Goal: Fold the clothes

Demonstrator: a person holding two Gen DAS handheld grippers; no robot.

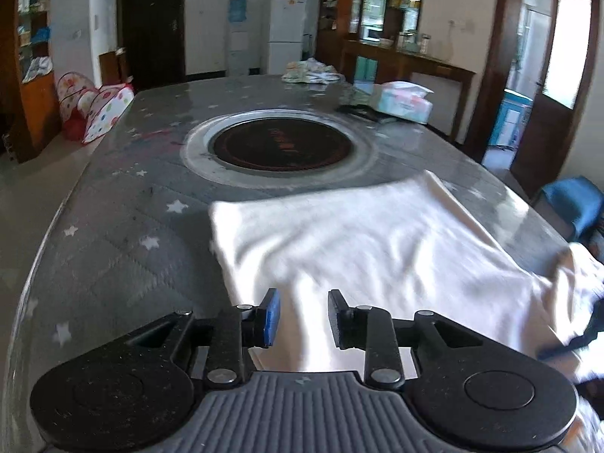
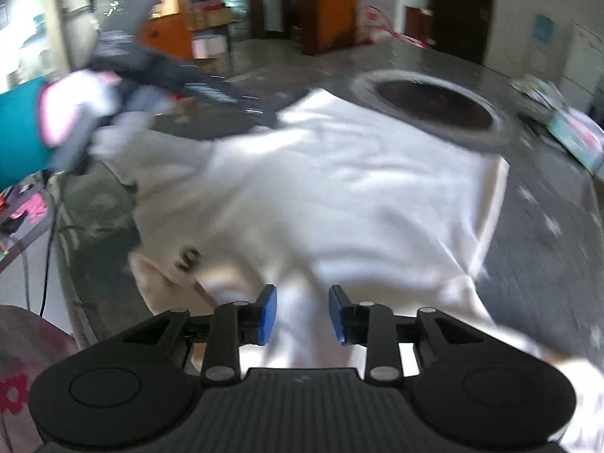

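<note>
A white garment [image 1: 377, 256] is lying spread on the grey star-patterned desk [image 1: 124, 226], just at 6 o'clock of the round black cooktop [image 1: 281, 143]. The left hand-held gripper [image 1: 302, 317] is hovering over the garment's near edge with jaws standing apart, gripping nothing. The right hand-held gripper [image 2: 302, 315] is likewise gaping above the white garment [image 2: 339, 196], empty. A tissue pack [image 1: 406, 102] is resting at 1 o'clock.

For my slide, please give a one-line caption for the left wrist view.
Open left gripper above a white cloth garment spread on a grey star-patterned table.
</note>
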